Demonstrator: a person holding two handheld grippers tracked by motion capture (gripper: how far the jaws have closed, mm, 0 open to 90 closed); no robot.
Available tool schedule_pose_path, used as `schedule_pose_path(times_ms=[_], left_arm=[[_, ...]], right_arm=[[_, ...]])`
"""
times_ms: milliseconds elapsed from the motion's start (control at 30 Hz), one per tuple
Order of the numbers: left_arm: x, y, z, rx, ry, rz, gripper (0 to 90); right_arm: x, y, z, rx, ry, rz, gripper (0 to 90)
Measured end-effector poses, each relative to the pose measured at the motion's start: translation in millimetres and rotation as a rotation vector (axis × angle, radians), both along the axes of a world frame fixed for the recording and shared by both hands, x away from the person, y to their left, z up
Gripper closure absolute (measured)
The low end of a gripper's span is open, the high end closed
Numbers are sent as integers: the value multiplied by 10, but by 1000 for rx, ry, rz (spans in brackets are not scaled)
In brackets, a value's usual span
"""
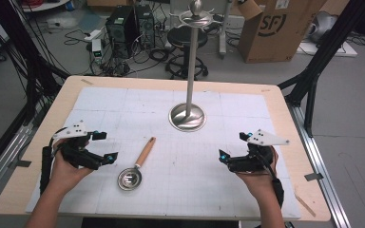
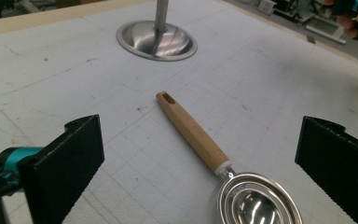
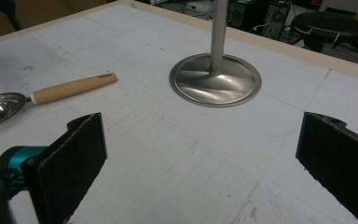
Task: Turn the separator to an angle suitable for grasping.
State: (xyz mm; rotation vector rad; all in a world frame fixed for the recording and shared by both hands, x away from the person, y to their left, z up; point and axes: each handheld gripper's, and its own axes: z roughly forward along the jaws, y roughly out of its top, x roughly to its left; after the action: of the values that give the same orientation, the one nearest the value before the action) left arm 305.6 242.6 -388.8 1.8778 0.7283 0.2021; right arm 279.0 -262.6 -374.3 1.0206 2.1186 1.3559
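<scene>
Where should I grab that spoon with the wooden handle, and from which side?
Grip the spoon by its wooden handle, about midway. The handle is straight and lies flat on the mat with bare space on both sides, while the metal bowl is rounded and likely slippery. The left tool, open, is nearest, so probably come down from above on that side, jaws across the handle.

Wooden table (image 1: 290,123) under white gridded mat (image 1: 123,102), scoop (image 1: 135,168), stand base (image 1: 187,117).

Scoop (image 1: 136,168) left-front of stand (image 1: 187,116)
</scene>
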Motion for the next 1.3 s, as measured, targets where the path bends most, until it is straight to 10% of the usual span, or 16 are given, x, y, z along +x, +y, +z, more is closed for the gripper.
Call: schedule_pose_path(times_ms=[500, 1300], left_arm=[[287, -485, 153, 130, 65, -21, 16], [463, -942, -66, 288, 145, -34, 91]], right_arm=[[27, -8, -14, 1, 14, 0, 1], [56, -8, -57, 0, 35, 3, 1]])
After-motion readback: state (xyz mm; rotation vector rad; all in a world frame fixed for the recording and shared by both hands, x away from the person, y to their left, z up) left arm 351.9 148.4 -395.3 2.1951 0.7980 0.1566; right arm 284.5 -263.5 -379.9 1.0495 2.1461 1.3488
